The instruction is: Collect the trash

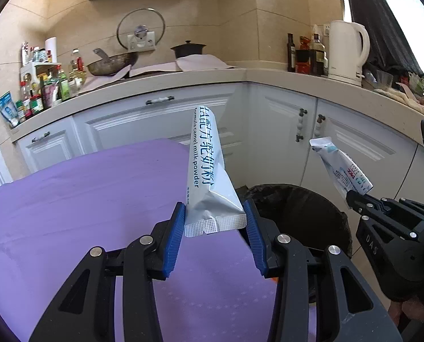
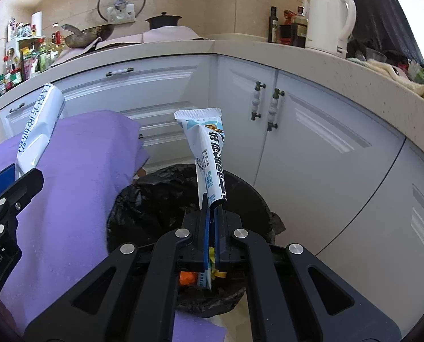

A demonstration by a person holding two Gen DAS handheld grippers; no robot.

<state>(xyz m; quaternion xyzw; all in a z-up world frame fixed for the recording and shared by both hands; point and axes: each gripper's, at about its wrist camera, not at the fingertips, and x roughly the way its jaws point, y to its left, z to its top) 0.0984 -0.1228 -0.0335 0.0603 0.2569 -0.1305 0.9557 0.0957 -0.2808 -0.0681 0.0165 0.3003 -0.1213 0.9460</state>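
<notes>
My left gripper (image 1: 214, 222) is shut on a silver milk powder sachet (image 1: 209, 171) that stands up between its blue pads, above the right edge of the purple-covered table (image 1: 83, 199). That sachet (image 2: 39, 131) and the left gripper (image 2: 26, 176) also show at the left of the right wrist view. My right gripper (image 2: 212, 208) is shut on a white and blue sachet (image 2: 209, 156), held upright over the black-lined trash bin (image 2: 143, 199). From the left wrist view, the right gripper (image 1: 351, 196) holds this sachet (image 1: 340, 165) beyond the bin (image 1: 297, 205).
White cabinets (image 2: 297, 142) with dark handles stand behind the bin. The counter (image 1: 183, 79) above carries a wok, a pot, bottles and a white kettle (image 1: 345, 51). Orange and yellow scraps (image 2: 187, 278) lie inside the bin.
</notes>
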